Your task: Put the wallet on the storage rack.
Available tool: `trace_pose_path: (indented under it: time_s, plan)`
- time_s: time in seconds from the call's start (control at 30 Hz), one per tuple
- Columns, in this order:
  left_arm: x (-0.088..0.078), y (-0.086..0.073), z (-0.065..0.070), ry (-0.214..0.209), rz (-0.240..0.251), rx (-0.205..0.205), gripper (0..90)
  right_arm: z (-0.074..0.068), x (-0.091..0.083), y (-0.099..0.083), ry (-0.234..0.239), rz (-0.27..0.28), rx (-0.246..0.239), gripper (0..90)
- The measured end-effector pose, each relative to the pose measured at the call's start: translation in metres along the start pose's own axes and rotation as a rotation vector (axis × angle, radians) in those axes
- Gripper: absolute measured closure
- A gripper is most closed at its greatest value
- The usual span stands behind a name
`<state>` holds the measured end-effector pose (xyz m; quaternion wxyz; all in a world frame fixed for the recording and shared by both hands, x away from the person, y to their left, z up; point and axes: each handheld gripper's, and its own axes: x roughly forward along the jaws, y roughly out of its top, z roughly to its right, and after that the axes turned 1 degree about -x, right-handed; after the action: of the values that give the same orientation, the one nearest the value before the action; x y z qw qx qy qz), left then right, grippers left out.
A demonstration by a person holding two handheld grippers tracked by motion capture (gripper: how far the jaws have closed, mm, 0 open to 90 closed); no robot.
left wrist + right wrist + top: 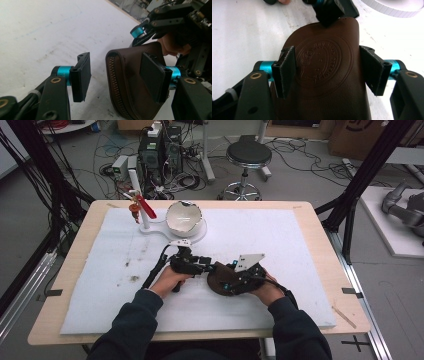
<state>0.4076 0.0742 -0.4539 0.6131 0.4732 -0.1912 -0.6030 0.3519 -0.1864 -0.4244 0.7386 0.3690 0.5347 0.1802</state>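
The brown leather pouch lay on the white mat, a little toward five o'clock from the middle of the bench, and both hands were on it. The right gripper straddled it from the four o'clock side: in the right gripper view its jaws stood on either flank of the pouch, the embossed round seal between them. They looked pressed to the edges, so I took that as a steadying clamp, holding the pouch firm for the other hand.

The left gripper came in from nine o'clock. In the left gripper view one pad sat against the pouch's flat side, while the other pad hung clear with bare mat showing between it and the zipper edge. So those jaws were apart, not yet gripping, with the zippered rim between them. The aim seemed to be the zipper end.

Up at eleven o'clock a white bowl and a stand sat untouched, well apart.
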Motion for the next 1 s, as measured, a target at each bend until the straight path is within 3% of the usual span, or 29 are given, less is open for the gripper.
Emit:
trace_pose_path:
  time_s: [0.07,0.13,0.23,0.3,0.33,0.4,0.47,0.53,0.6,0.7,0.8,0.9,1.0]
  plan:
    - [0.001,-0.001,0.001,-0.025,-0.010,0.017,47.7,0.001,0.001,0.000,0.002,-0.001,-0.001,33.5]
    - [0.001,0.000,0.003,-0.037,-0.013,0.032,59.8,0.001,0.001,0.000,0.005,-0.003,0.003,33.4]
    - [0.001,-0.001,0.003,-0.038,-0.017,0.026,60.7,0.001,0.001,0.000,0.006,-0.002,0.004,33.4]
    - [0.001,-0.001,0.003,-0.038,-0.019,0.024,66.4,0.001,0.001,0.000,0.005,-0.004,0.006,32.9]
    - [0.001,0.000,0.004,-0.034,-0.025,0.042,66.4,0.001,0.001,0.000,0.005,-0.004,0.006,32.9]
    - [0.000,0.000,0.005,-0.020,-0.025,0.057,73.5,0.004,0.003,-0.001,0.014,-0.012,0.053,31.8]
    - [-0.001,0.001,0.006,-0.014,-0.027,0.065,73.9,0.005,0.003,-0.002,0.012,-0.009,0.054,31.5]
    - [0.000,0.001,0.006,-0.013,-0.024,0.074,75.0,0.006,0.004,-0.002,0.007,-0.014,0.083,24.8]
    - [-0.001,0.001,0.008,-0.011,-0.022,0.083,76.7,0.009,0.006,-0.004,0.011,-0.024,0.157,18.3]
    - [-0.002,0.001,0.010,-0.009,-0.019,0.099,77.5,0.013,0.007,-0.007,0.042,-0.030,0.204,18.4]
    - [-0.002,0.002,0.010,-0.008,-0.019,0.105,77.5,0.018,0.009,-0.009,0.092,-0.041,0.275,20.0]
    - [-0.003,0.002,0.011,-0.008,-0.018,0.112,77.6,0.021,0.008,-0.011,0.176,-0.045,0.327,34.9]
    - [-0.003,0.002,0.012,-0.007,-0.018,0.114,77.7,0.021,0.008,-0.010,0.177,-0.049,0.333,36.3]
